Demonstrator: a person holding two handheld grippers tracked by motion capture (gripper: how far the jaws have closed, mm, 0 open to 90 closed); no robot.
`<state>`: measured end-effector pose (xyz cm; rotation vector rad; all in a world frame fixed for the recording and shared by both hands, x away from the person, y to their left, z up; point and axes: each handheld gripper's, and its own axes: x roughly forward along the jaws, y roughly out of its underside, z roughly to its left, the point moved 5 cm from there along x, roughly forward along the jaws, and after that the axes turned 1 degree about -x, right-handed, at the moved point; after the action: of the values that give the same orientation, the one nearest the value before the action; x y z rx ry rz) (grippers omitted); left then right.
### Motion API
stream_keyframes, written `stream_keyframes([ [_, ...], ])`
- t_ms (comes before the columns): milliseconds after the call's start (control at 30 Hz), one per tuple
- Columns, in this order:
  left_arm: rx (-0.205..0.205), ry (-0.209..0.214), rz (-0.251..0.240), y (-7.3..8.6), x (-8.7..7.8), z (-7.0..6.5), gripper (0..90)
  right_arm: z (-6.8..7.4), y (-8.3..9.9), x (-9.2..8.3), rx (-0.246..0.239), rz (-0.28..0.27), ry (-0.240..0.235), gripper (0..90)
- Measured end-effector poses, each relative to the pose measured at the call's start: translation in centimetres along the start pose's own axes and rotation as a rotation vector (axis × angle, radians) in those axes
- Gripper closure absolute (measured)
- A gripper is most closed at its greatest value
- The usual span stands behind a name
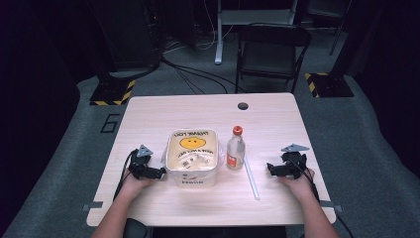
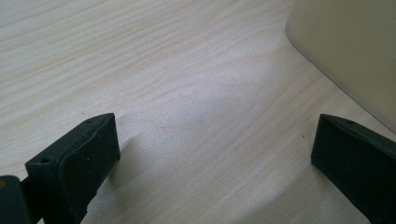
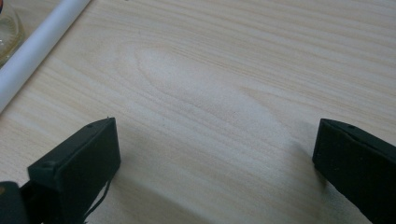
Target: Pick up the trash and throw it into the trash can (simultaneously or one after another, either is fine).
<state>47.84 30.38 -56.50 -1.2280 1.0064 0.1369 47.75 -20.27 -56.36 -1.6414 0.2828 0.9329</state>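
A cream square tub (image 1: 192,156) with a yellow smiley face on its lid stands at the table's middle. Just right of it is a small clear bottle (image 1: 236,148) with a red cap and red label. A long white straw (image 1: 251,177) lies on the table in front of the bottle. My left gripper (image 1: 157,173) rests on the table beside the tub's left wall, jaws wide apart over bare wood (image 2: 210,154), the tub's corner (image 2: 345,51) at the upper right. My right gripper (image 1: 272,169) rests right of the straw, open and empty (image 3: 215,154); the straw (image 3: 37,51) and bottle base (image 3: 7,32) show at its upper left.
The light wooden table (image 1: 173,111) has a dark round cable hole (image 1: 242,105) near its far edge. A black folding chair (image 1: 270,52) stands behind it, with cables and yellow-black striped stand feet (image 1: 113,93) on the grey floor.
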Motion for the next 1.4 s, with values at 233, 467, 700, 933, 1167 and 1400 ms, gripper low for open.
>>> stream_keyframes([
  [233, -0.007, 0.002, 0.001, 0.0, 0.0, 0.0, 0.9, 0.1, 0.0, 0.0, -0.003, 0.003, -0.004, 0.0],
  [467, -0.007, 0.002, -0.009, 0.0, 0.1, 0.0, 1.0, 0.2, -0.1, -0.4, 0.005, 0.004, -0.003, 10.6],
  [700, -0.004, 0.004, -0.002, 0.0, 0.0, 0.0, 0.9, 0.4, -0.1, -0.7, -0.002, -0.006, -0.010, 19.9],
  [933, 0.004, 0.007, -0.003, 0.0, 0.0, 0.1, 1.1, 0.4, -0.1, -0.7, -0.007, -0.018, -0.010, 24.3],
  [1167, 0.010, 0.006, 0.005, 0.0, 0.0, 0.2, 1.1, 0.5, -0.2, -1.0, 0.006, -0.004, -0.019, 32.4],
  [1400, 0.012, 0.006, 0.006, 0.0, 0.0, 0.2, 1.0, 0.9, -0.6, -1.5, 0.027, 0.060, -0.055, 36.3],
])
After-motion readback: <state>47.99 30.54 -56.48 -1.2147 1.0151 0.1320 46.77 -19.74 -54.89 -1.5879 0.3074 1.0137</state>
